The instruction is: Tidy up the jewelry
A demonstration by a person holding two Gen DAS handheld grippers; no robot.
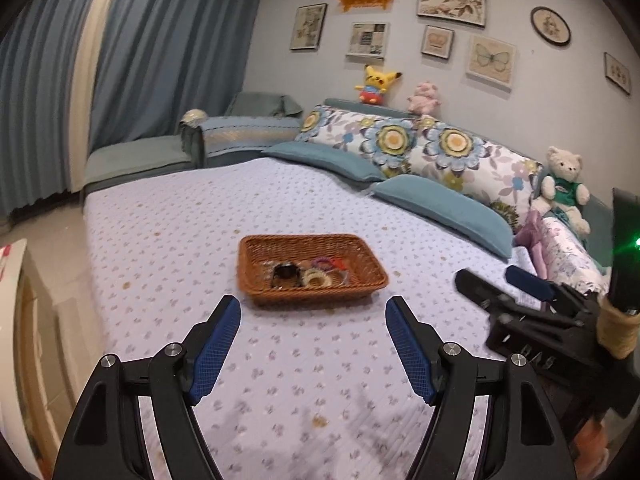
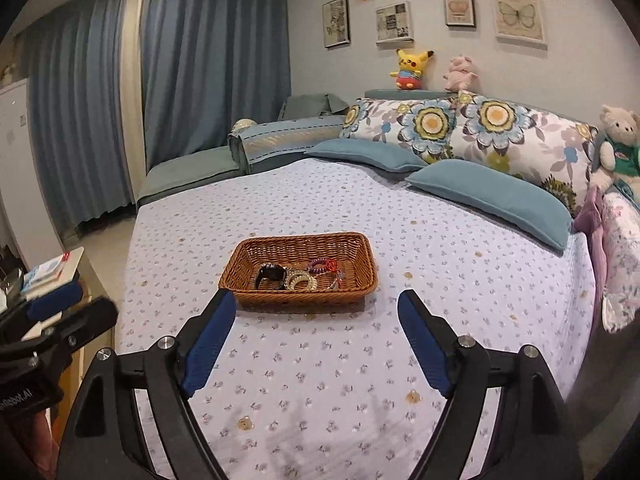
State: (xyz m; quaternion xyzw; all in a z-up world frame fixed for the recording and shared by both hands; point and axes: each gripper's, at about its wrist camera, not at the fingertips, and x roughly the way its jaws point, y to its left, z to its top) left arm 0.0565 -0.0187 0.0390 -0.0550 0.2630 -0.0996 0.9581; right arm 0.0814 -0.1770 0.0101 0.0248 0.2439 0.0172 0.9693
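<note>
Both tools, left tool point(image 1: 313, 312) and right tool point(image 2: 316, 308), hover released near the wicker basket point(image 2: 240, 276) on the bed point(image 2: 320, 380); jewelry appears gathered inside, so the next move likely means reaching in to sort the black watch point(image 2: 272, 274).

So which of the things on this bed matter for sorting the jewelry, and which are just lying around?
For the job:
- wicker basket
- black watch
- cream bead bracelet
- coiled purple and red bands
- left claw and right claw, both open

Just lying about:
- blue pillows
- floral cushions
- teddy bear
- Pikachu plush
</note>
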